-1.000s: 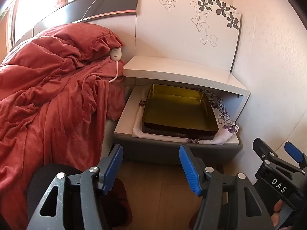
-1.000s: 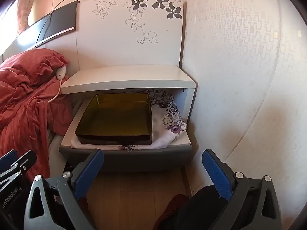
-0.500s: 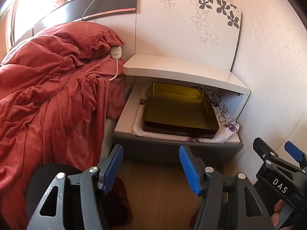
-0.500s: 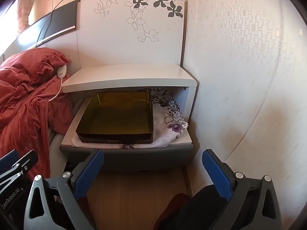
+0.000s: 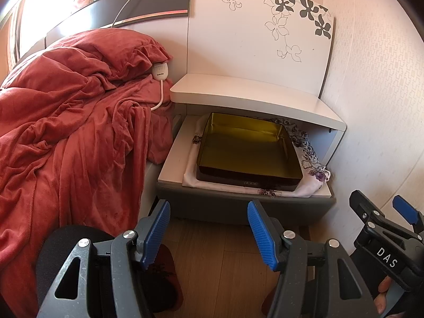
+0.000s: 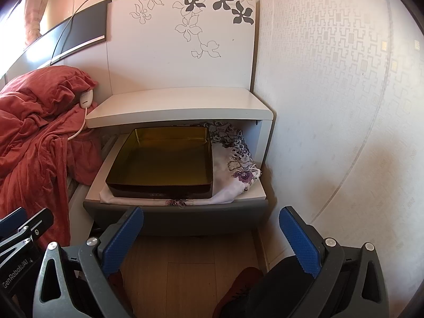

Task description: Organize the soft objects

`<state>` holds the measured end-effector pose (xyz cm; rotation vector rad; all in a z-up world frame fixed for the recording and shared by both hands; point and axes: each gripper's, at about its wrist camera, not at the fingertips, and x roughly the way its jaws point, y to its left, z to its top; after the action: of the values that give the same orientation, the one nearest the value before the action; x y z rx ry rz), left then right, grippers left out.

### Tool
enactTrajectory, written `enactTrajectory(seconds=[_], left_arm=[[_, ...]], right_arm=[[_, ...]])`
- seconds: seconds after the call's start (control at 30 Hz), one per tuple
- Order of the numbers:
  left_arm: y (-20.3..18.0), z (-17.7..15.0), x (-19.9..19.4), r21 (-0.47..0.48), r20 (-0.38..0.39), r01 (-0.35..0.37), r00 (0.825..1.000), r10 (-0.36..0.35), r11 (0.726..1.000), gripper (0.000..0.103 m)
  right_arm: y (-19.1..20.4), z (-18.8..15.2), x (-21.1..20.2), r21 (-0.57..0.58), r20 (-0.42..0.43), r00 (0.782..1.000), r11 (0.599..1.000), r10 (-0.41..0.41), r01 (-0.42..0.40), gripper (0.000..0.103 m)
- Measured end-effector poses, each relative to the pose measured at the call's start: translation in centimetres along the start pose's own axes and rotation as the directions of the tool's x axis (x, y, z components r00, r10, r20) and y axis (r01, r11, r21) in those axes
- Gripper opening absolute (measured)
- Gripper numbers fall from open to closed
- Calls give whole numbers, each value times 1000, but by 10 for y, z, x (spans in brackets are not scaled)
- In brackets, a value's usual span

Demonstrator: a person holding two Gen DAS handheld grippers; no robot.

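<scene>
To the left of the open bedside drawer [image 5: 238, 204], a rumpled red blanket [image 5: 66, 137] lay heaped over the bed and hung down its side toward the wooden floor [image 5: 212, 251]. A red pillow [image 5: 114, 50] rested at the head of the bed, and a white corded controller [image 5: 159, 71] lay against it, its cable trailing down over the blanket just beside the drawer's left edge. Above the drawer stood the white top of the nightstand [image 6: 180, 106], backed by a white panel with dark flower prints [image 6: 185, 39].

Inside the drawer, a white cloth with purple flowers [image 6: 238, 167] was spread under a dark shallow tray [image 6: 161, 164] with a yellowish inner face; the cloth bunched up along the tray's right side and poked out at the front right corner.

In front of the drawer and below it, the left gripper [image 5: 209, 230] hung over the floor with its blue pads [image 5: 156, 228] spread apart and nothing between them. To its right, the right gripper [image 6: 212, 241] also stood before the drawer's grey front, its blue-padded fingers [image 6: 299, 241] wide apart and bare. Neither touched the cloth, the tray or the blanket. A fingertip of the person's hand [image 5: 384, 291] showed under the right gripper's handle in the left wrist view. Right of the drawer rose a pale patterned wall [image 6: 344, 106].
</scene>
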<state>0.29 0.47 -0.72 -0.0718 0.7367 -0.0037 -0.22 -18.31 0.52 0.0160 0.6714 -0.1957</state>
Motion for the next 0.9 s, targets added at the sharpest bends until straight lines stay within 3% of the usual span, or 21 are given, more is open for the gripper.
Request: enactTrajectory(seconds=[0.9], left_arm=[[1,0,1,-4,-10,5,1000,-5,1000,62]], right_arm=[[0,0,0,0,1,1000,1000,2,-2,103]])
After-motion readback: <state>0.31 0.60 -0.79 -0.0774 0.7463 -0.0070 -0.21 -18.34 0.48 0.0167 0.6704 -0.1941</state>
